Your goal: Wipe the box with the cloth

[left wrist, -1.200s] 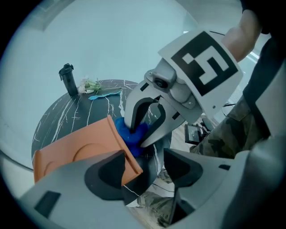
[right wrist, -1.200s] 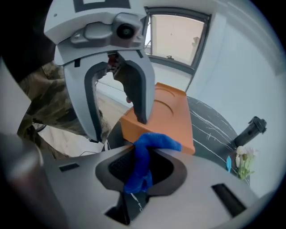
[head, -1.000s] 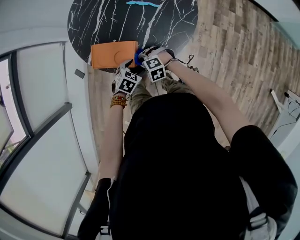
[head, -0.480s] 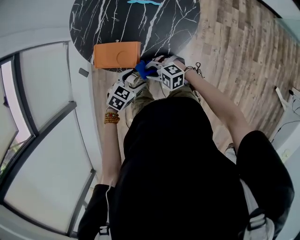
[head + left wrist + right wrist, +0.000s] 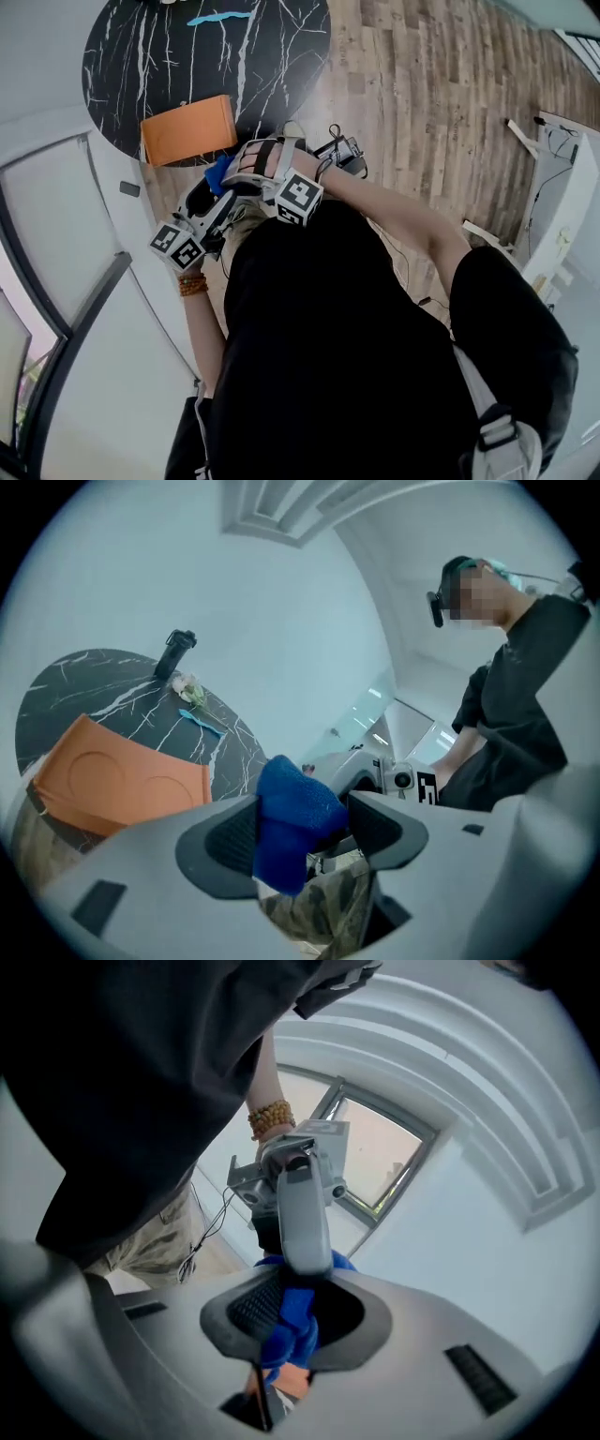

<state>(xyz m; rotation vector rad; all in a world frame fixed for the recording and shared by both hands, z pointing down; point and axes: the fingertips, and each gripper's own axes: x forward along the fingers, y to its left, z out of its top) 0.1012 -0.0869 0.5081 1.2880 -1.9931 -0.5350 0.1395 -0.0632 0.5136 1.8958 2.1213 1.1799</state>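
**Cloth clear of the box, gripped on the right side only**

The orange box (image 5: 187, 129) lies flat on the black marble table (image 5: 272, 56), near its edge, with nothing touching it. The blue cloth (image 5: 219, 172) is close to the box but apart from it, off the table. The right gripper (image 5: 246, 174) is clamped on the cloth, which is bunched between its pads. The left gripper (image 5: 214, 199) faces it. Its jaws stand wide, having just closed a little. The cloth's free end sits between them against one pad, with a gap at the other.
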